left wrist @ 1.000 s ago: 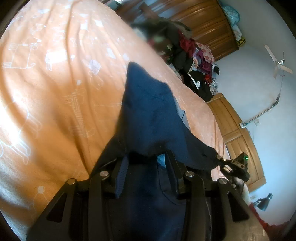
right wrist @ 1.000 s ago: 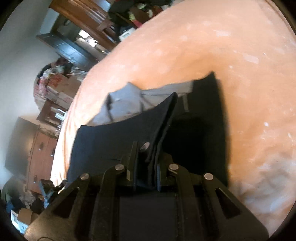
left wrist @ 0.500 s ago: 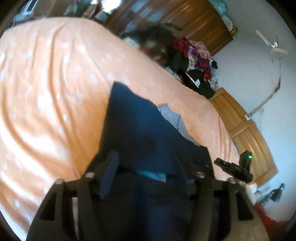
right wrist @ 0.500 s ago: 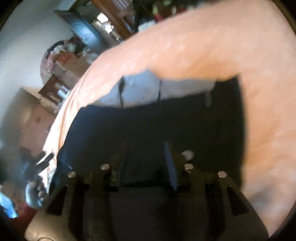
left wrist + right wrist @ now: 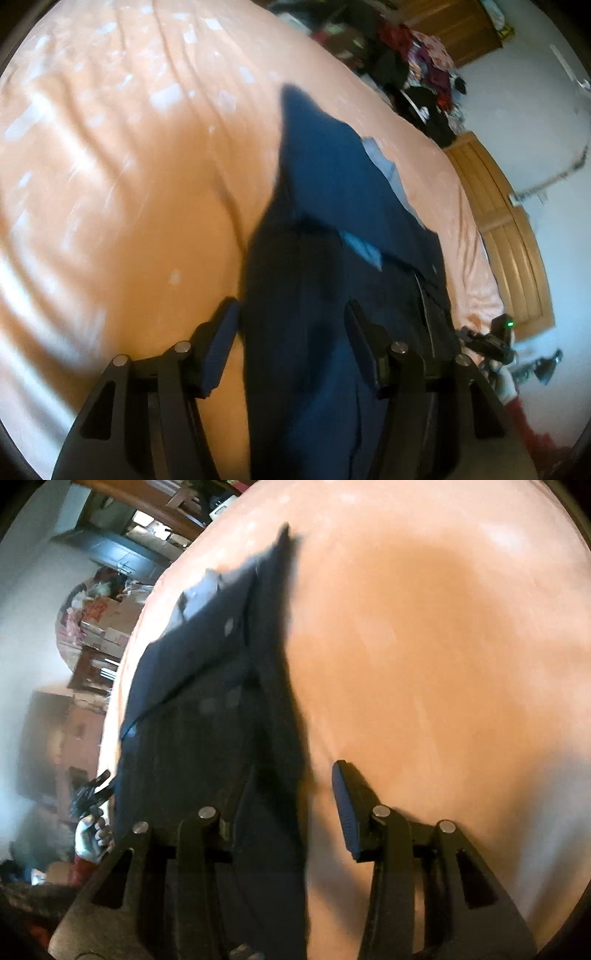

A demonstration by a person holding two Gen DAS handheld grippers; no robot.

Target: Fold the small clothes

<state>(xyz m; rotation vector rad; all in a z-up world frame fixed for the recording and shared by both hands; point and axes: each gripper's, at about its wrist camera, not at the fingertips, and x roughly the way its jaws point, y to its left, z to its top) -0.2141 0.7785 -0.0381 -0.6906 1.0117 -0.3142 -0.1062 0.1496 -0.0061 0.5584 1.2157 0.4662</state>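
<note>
A dark navy garment point(image 5: 332, 206) lies folded on the orange bed sheet point(image 5: 129, 184), with a strip of grey-blue lining point(image 5: 384, 166) showing at its far edge. My left gripper point(image 5: 291, 332) is open just above the garment's near end, and the cloth runs between its fingers point(image 5: 221, 332) without being pinched. In the right wrist view the same garment point(image 5: 207, 657) lies to the left. My right gripper point(image 5: 288, 797) is open over the garment's right edge. Its right finger point(image 5: 347, 805) is over bare sheet, and its left finger is lost against the dark cloth.
The orange sheet point(image 5: 424, 646) spreads wide around the garment. A pile of clothes point(image 5: 417, 62) and a wooden wardrobe point(image 5: 461, 26) stand beyond the bed, with a wooden headboard point(image 5: 509, 240) at the right. Cardboard boxes point(image 5: 103, 624) sit off the bed's left side. A gloved hand point(image 5: 88, 834) holds the other gripper.
The right gripper was shut on a raised fold of the garment and has let it go. Both jaws have opened wider, and the garment now lies flat on the sheet.
</note>
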